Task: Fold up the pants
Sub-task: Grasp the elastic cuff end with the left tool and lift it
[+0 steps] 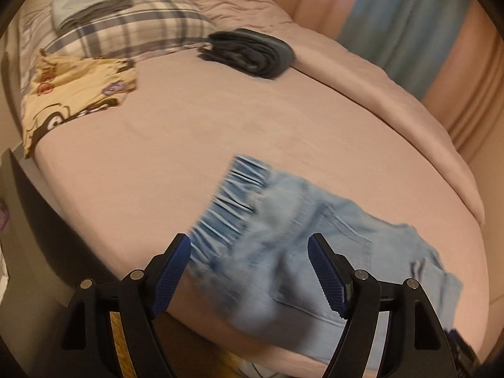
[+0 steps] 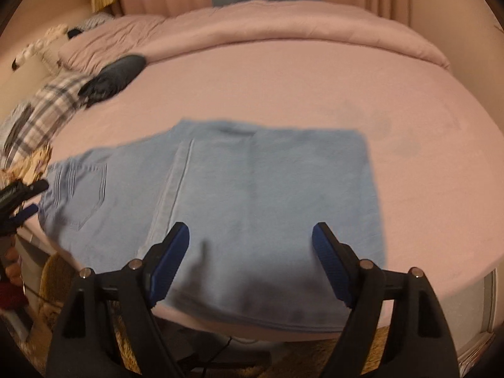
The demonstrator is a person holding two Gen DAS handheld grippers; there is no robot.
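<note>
Light blue denim pants [image 2: 239,195] lie folded flat near the front edge of a pink bed [image 2: 315,88]. Their elastic waistband [image 1: 226,201] and back pocket show in the left wrist view, at the left end of the fold. My left gripper [image 1: 249,245] hovers over the waistband end with jaws wide apart and nothing between the blue pads [image 1: 171,277]. My right gripper [image 2: 250,236] hangs over the front middle of the pants, also open and empty. The left gripper's fingertips [image 2: 28,198] appear at the left edge of the right wrist view.
A dark folded garment [image 1: 249,52] lies farther back on the bed. A plaid pillow [image 1: 132,31] with folded clothes [image 1: 91,6] on it and a yellow patterned cloth [image 1: 75,91] sit at the left. A rolled pink duvet [image 2: 283,28] runs along the far side, curtains behind.
</note>
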